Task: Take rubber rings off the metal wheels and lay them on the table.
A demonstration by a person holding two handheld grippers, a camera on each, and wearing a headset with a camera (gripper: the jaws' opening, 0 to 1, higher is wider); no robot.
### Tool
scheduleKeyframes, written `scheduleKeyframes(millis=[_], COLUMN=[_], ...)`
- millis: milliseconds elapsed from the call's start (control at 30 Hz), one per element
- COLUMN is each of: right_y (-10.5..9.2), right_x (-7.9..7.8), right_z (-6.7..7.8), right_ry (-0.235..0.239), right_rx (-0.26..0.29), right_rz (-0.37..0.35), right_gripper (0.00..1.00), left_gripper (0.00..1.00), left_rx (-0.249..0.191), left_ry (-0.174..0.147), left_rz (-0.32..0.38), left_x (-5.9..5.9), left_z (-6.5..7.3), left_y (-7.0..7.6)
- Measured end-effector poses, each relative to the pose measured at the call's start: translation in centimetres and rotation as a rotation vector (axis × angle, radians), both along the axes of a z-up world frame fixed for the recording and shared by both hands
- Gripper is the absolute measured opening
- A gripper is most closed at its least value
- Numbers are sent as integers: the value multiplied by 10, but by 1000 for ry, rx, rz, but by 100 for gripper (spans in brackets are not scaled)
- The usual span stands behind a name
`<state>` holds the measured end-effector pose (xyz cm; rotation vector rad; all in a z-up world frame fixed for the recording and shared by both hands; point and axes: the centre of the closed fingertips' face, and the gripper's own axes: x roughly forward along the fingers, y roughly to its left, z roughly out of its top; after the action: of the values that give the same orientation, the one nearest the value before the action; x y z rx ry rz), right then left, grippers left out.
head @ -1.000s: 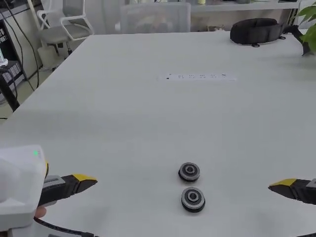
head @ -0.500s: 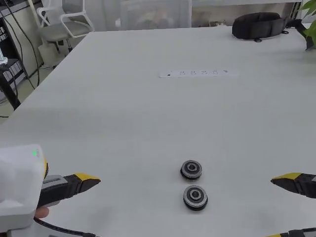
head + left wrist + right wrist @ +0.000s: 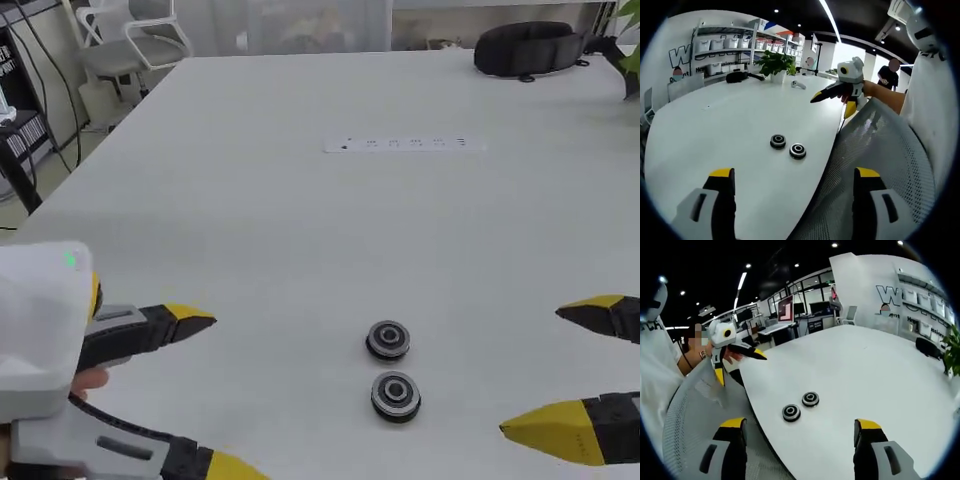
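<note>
White tabletop (image 3: 300, 220) is stretching away in the head view toward its far edge, where a black bag (image 3: 525, 48) is lying, with a flat white power strip (image 3: 405, 144) sitting about midway across. Close to the near edge, two small round metal wheels (image 3: 388, 340) are lying flat, one just beside the other, each wearing a black rubber ring (image 3: 396, 415). I am holding my left gripper (image 3: 235, 398) and my right gripper (image 3: 530, 370) on either side of them, well apart from both. The yellow-tipped jaws of each are spread wide and gripping nothing.

Turning to the left gripper view, I am looking along my parted jaws from off the near edge, past a grey mesh chair back (image 3: 875, 150), at the wheels sitting near that edge.

Turning to the right gripper view, I am seeing the same pair ahead between my wide-open jaws, rings on.

I am judging the wheels hard and weighty for their size, and likely to skid on this smooth top. The rings are looking soft, stretchy and grippy. I am thinking of pinning one wheel across its flat faces with one gripper and pinching the rubber at the outer rim with the other.
</note>
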<state>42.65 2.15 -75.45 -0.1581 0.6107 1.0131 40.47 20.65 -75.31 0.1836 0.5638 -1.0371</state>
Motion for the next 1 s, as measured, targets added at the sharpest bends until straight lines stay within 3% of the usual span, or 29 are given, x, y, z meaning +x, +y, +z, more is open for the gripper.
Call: scheduleKeyframes(millis=[367, 567, 1000], right_y=[2, 13, 52], right_x=[11, 28, 50], right_z=[16, 29, 44], right_ry=[-55, -111, -209], right_rx=[-22, -30, -4], right_rz=[40, 62, 179], right_gripper=[82, 79, 69], left_gripper=[95, 92, 83], left_rx=[68, 91, 13], left_ry=[-86, -144, -238], left_rz=[-89, -121, -161], left_x=[12, 29, 63], left_z=[23, 33, 60], left_y=[-7, -16, -47])
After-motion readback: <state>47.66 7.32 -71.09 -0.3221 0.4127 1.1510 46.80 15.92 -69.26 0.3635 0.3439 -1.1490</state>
